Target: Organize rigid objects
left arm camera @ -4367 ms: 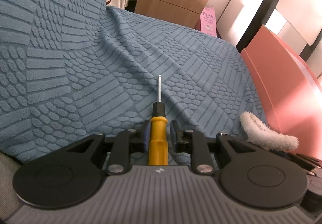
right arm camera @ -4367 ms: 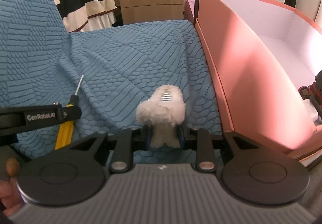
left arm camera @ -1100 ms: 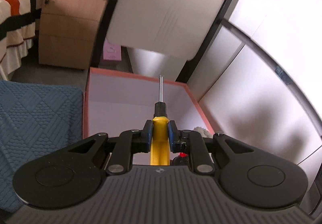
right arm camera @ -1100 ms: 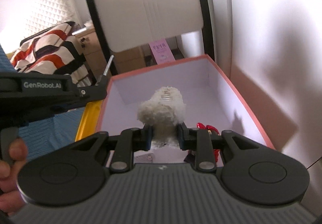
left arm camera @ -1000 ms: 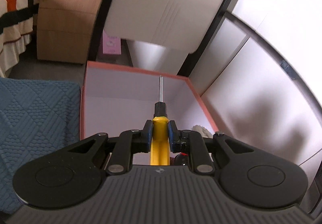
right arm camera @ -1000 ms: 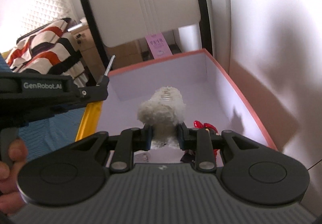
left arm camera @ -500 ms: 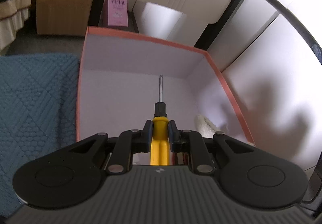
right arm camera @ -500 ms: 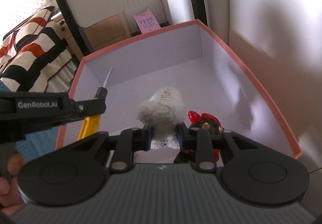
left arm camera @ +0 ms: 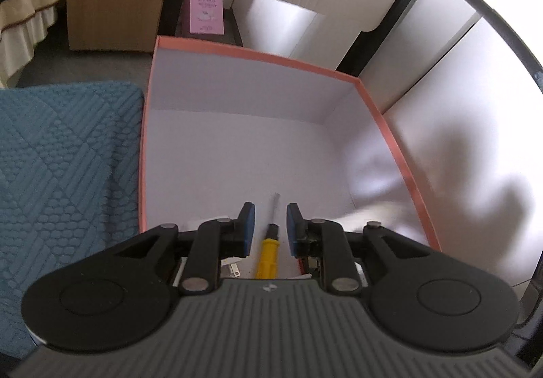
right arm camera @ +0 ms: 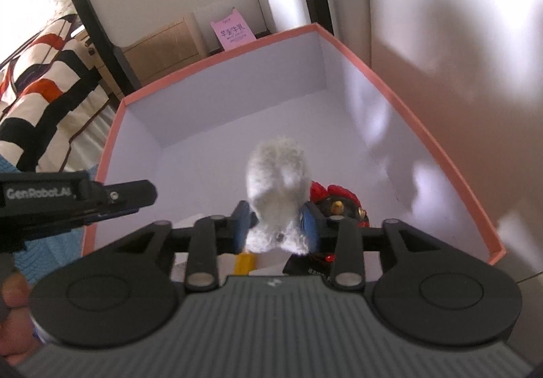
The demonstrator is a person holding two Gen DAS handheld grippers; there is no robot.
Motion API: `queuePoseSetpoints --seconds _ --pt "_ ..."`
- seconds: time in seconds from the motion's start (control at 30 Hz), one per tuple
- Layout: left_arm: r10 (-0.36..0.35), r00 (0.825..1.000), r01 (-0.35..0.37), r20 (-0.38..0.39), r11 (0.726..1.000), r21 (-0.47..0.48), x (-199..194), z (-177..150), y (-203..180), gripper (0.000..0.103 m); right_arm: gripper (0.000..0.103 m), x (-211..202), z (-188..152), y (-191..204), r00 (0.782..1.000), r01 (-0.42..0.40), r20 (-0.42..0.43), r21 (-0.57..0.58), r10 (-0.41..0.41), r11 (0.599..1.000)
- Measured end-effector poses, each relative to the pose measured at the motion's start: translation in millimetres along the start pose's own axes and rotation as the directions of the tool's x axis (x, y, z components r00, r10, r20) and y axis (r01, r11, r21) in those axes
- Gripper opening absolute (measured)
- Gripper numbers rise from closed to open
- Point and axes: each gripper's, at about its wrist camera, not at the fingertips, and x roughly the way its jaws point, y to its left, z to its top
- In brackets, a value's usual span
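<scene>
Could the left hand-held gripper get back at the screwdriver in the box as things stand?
Probably yes. The screwdriver lies on the box floor right below the open left hand-held gripper, with nothing over it; its jaws have just been opening.

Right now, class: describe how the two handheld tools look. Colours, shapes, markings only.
Each tool has a ribbed grey body, two round black discs, black linkage arms with silver pivots, and blue pads. The left tool shows this, as does the right tool. The left tool's side reads "GenRobot.AI" in white.
</scene>
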Motion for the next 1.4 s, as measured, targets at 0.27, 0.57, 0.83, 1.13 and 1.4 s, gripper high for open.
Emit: queuePoseSetpoints --seconds 0.27,0.57,0.83,1.13,1.4 --pt "-0.019 0.997 0.019 0.077 1.000 0.012 -43.1 -0.3 -6.1 0.032 0.059 -28.4 4.2 4.4 0.999 -0.008 0.053 -0.011 0.008 1.000" --pt "-0.065 0.983 0.054 0.173 0.996 0.072 -103.1 -1.2 -20.4 0.050 0.059 -77.2 6.0 19.1 0.990 -0.010 0.138 -0.047 0.016 0.999" --pt "-0.076 0.969 0.047 0.237 0.991 0.123 -162.7 -13.6 -28.1 0.061 0.059 -124.6 5.4 32.2 0.979 -0.004 0.204 -0.063 0.017 0.998" --pt "-0.092 0.949 0.048 0.301 0.988 0.150 -215.9 -39.1 -29.4 0.075 0.059 -166.1 -9.5 47.0 0.972 0.010 0.233 -0.095 0.012 0.995" --pt "-0.099 0.933 0.047 0.346 0.987 0.156 -259.7 -69.8 -26.2 0.083 0.059 -205.0 -28.7 66.2 0.967 0.032 0.254 -0.145 0.006 0.989"
